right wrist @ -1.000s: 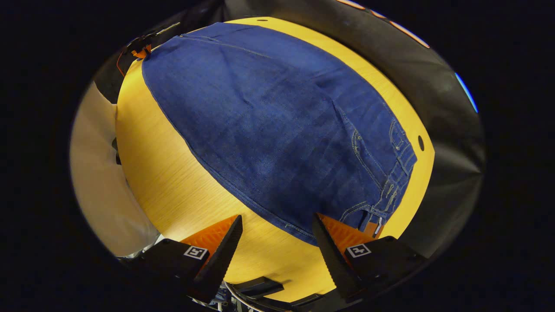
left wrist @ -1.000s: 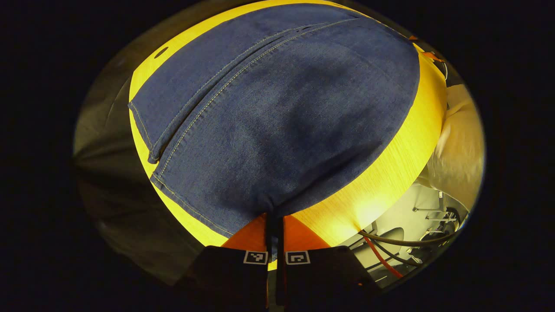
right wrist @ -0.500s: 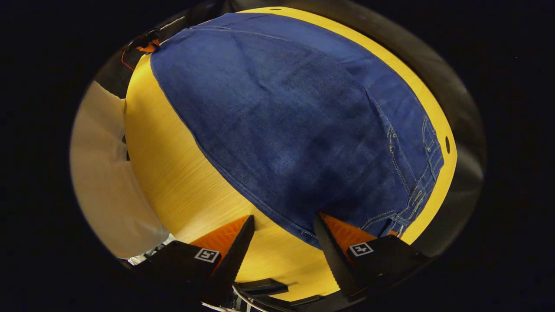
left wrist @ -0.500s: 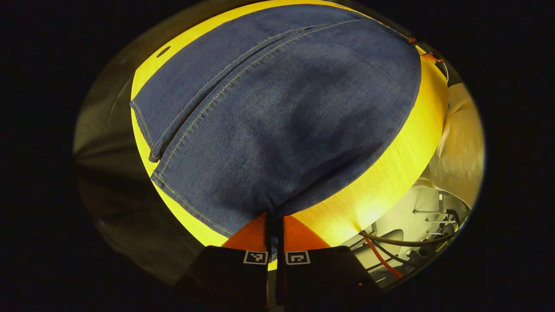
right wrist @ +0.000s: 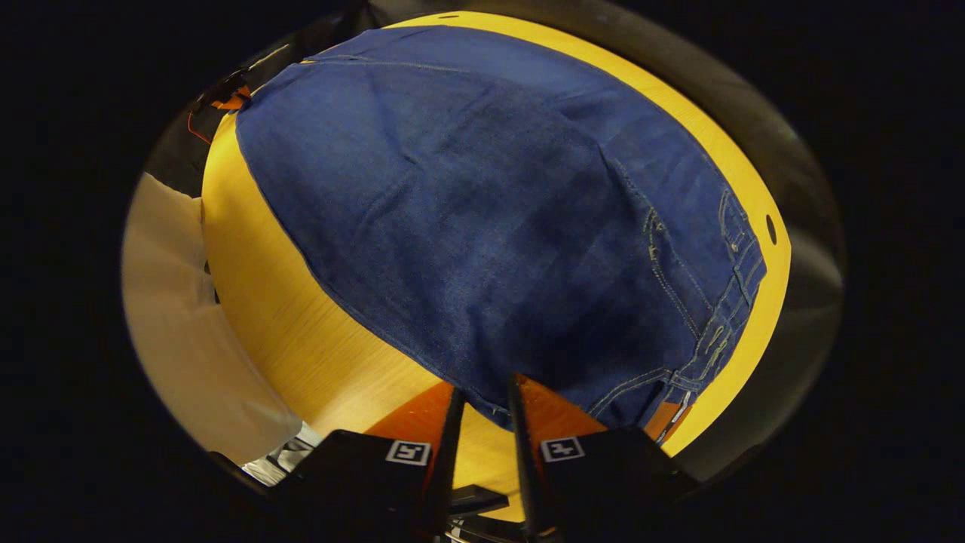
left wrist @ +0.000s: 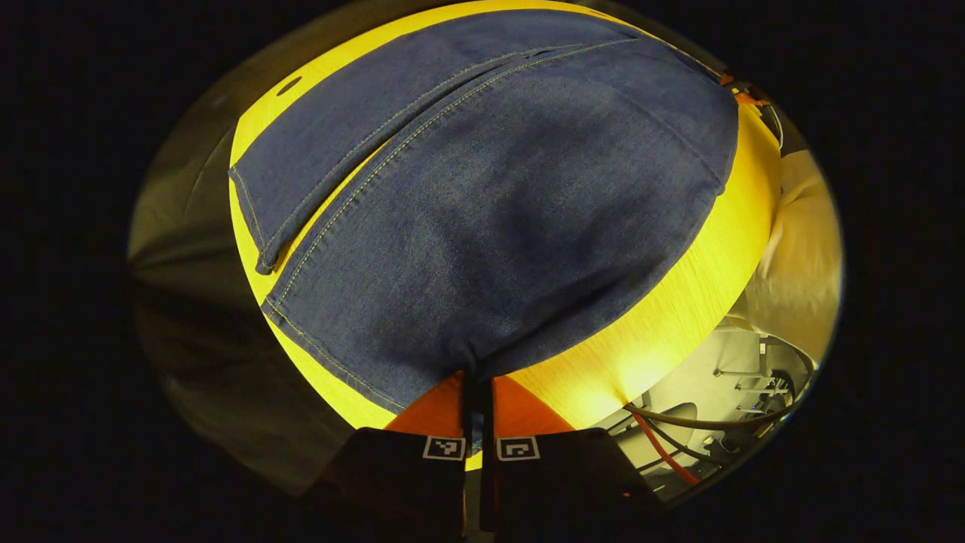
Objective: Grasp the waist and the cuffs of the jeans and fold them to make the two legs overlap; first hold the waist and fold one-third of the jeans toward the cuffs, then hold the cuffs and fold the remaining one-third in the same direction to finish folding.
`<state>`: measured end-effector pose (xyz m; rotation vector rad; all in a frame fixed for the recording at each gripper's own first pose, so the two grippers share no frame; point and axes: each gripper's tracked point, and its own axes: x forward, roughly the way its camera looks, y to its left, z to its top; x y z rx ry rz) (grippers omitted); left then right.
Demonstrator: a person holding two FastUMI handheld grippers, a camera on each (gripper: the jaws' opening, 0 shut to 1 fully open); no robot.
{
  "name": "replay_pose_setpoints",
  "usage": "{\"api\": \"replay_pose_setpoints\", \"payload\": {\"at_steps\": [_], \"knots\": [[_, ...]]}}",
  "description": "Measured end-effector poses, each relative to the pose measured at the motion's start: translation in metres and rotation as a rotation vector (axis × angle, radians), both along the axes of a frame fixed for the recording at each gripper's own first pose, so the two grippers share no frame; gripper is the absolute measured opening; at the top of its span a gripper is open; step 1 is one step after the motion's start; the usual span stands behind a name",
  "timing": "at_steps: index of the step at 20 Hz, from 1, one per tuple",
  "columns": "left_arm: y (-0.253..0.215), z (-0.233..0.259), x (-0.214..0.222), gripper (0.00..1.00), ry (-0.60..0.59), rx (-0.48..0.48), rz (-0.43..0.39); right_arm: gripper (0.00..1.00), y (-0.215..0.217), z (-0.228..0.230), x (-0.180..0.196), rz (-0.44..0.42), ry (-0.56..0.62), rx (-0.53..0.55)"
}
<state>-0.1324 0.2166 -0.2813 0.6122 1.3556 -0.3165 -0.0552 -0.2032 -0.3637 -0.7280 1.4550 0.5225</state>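
blue denim jeans flat on yellow wooden table | long axis: cuffs to waist | left tool clamped on cuff-end edge | right tool nearly together around waist-end edge, pinch uncertain

A: Yellow wood-grain table fills the middle here, bright under the light; a small dark hole sits near its far corner.

B: Same table from this side; the hole shows by its right edge; black cloth wall hangs just behind.

A: Below the table's edge, cables: a dark cable and a red cable beside it; pale floor under them.

B: Cream fabric at the left, blurred; cannot tell what it is.

A: Cream here too, at the right.
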Motion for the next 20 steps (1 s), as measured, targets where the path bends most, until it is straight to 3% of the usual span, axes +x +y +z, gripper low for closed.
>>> {"api": "replay_pose_setpoints", "payload": {"at_steps": [6,8,13,17,20], "knots": [[0.000,0.001,-0.001,0.01,0.015,-0.019,0.025,0.07,-0.006,-0.001,0.005,-0.081,-0.033,-0.018],[-0.002,0.002,0.000,0.00,0.027,-0.038,0.046,0.03,-0.005,0.003,0.005,-0.116,-0.034,-0.027],[0.001,0.003,-0.007,0.00,0.142,-0.055,0.087,0.03,-0.006,0.005,0.004,-0.146,-0.078,-0.047],[0.007,0.024,-0.002,0.00,0.190,0.028,-0.016,0.03,0.001,0.025,0.011,-0.190,-0.122,-0.055],[0.012,0.057,0.003,0.00,0.214,0.056,-0.029,0.00,0.011,0.059,0.032,-0.234,-0.185,-0.019]]}}
